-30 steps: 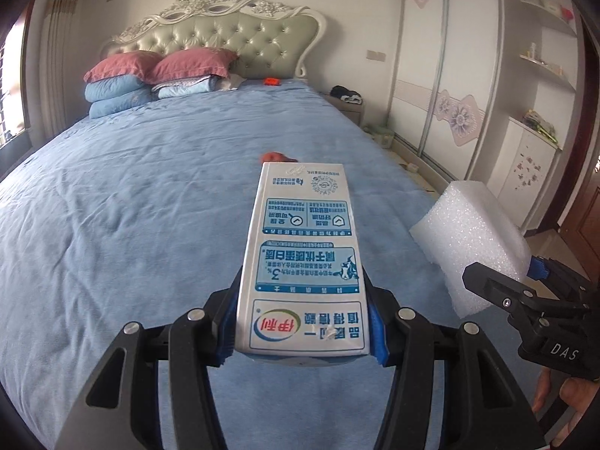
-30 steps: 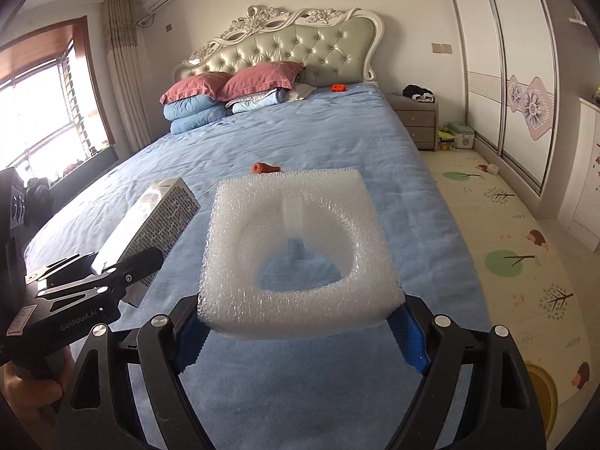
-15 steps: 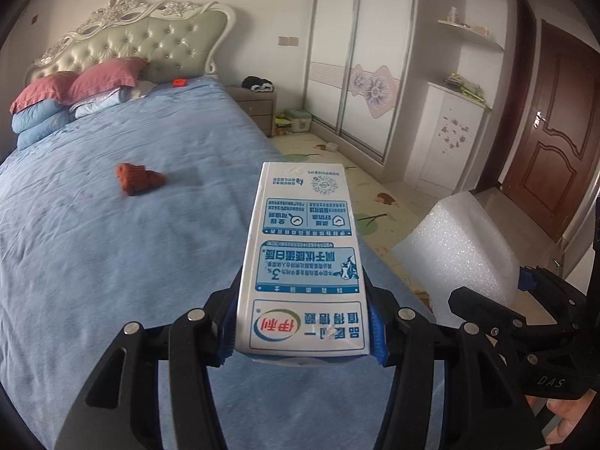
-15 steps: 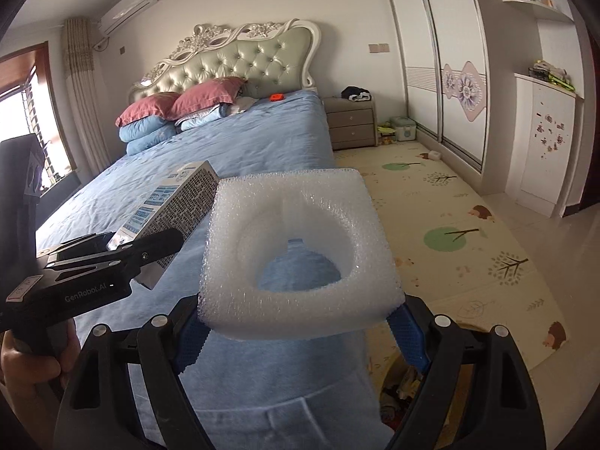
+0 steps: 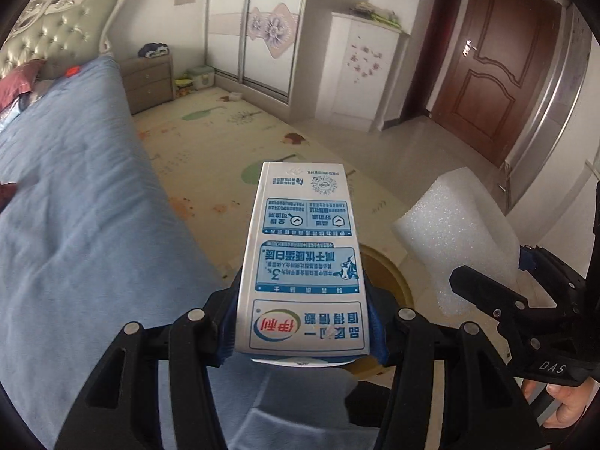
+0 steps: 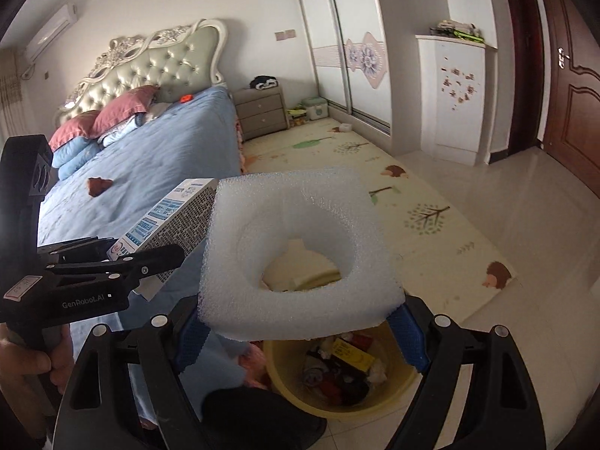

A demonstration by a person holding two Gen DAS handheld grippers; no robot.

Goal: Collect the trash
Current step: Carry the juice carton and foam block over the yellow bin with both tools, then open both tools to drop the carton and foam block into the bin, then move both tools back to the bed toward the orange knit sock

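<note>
While clamped: milk carton (image 5: 303, 273) between left fingers (image 5: 377, 333) | foam (image 6: 300, 255) between right fingers (image 6: 408, 332)

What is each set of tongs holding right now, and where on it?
Left tongs clamp the milk carton by the sides at its near end. Right tongs grip the white foam piece by its near edge, above the yellow bin.

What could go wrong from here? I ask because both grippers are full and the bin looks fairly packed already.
1. The foam piece in the right gripper is wide and light; dropped, it may catch the yellow bin rim and fall out.
2. The milk carton in the left gripper hangs more over the bed edge, so releasing now would likely miss.
</note>
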